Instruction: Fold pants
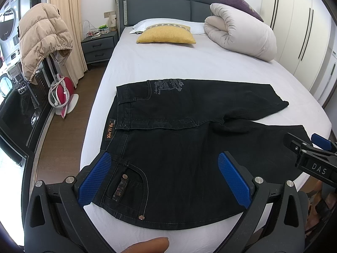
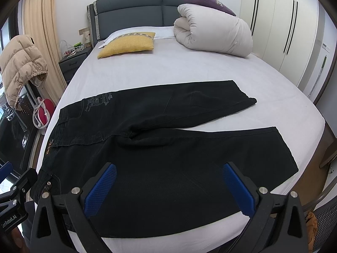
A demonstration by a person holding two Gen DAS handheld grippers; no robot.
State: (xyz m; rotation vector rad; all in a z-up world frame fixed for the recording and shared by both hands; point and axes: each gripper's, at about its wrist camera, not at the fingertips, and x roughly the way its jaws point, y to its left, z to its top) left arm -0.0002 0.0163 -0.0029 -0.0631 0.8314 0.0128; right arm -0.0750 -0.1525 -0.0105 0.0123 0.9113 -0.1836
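Observation:
Black jeans lie flat on the white bed sheet, waistband to the left, both legs spread apart and running right. My left gripper hovers open above the near hip pocket and waistband corner, its blue pads wide apart. In the right wrist view the same jeans fill the foreground, and my right gripper stands open over the near leg's thigh. Nothing sits between either pair of fingers. The right gripper's black body shows at the right edge of the left view.
A yellow cushion, a rolled white duvet and a purple pillow lie at the bed's head. A nightstand, a beige puffer jacket and a red iron stand left of the bed. Wardrobe doors line the right.

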